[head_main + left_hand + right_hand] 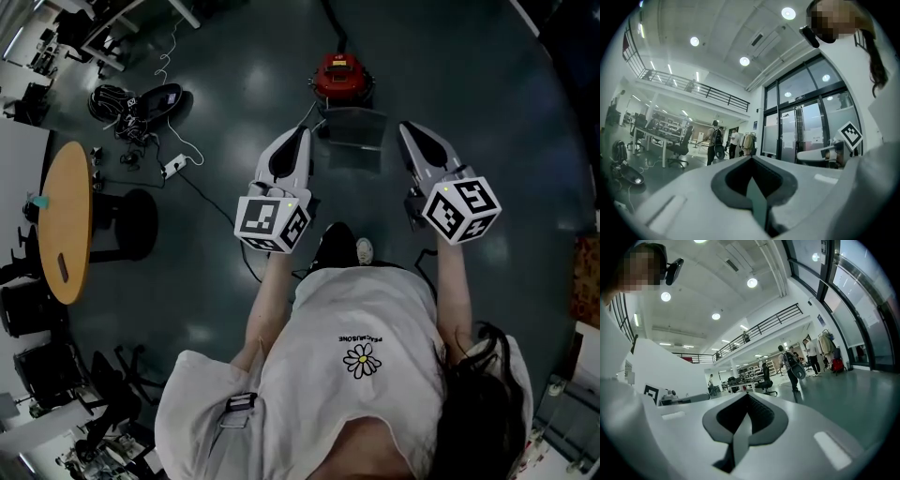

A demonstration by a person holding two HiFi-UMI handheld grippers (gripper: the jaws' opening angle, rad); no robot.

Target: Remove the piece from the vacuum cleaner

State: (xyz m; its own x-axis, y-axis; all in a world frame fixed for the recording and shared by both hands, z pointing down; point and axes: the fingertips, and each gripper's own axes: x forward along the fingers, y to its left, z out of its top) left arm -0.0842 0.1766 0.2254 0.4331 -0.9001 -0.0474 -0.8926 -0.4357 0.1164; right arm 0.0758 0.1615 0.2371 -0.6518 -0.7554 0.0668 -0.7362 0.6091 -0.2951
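Observation:
On the dark floor straight ahead stands a small red vacuum cleaner (342, 77), with a grey boxy piece (354, 127) lying against its near side. My left gripper (301, 134) is raised above the floor, just left of that piece, its jaws together and empty. At the same height, just right of the piece, my right gripper (410, 129) is also shut on nothing. Neither touches the vacuum. The left gripper view shows closed jaws (752, 164) aimed into a hall; the right gripper view shows closed jaws (746, 400) likewise. The vacuum is not visible in either.
A round wooden table (66, 220) and a black stool base (131, 223) stand at the left. A power strip with a white cable (172, 167) and black gear (131, 101) lie on the floor beyond. Office chairs (52, 370) crowd the lower left. People walk far off (714, 140).

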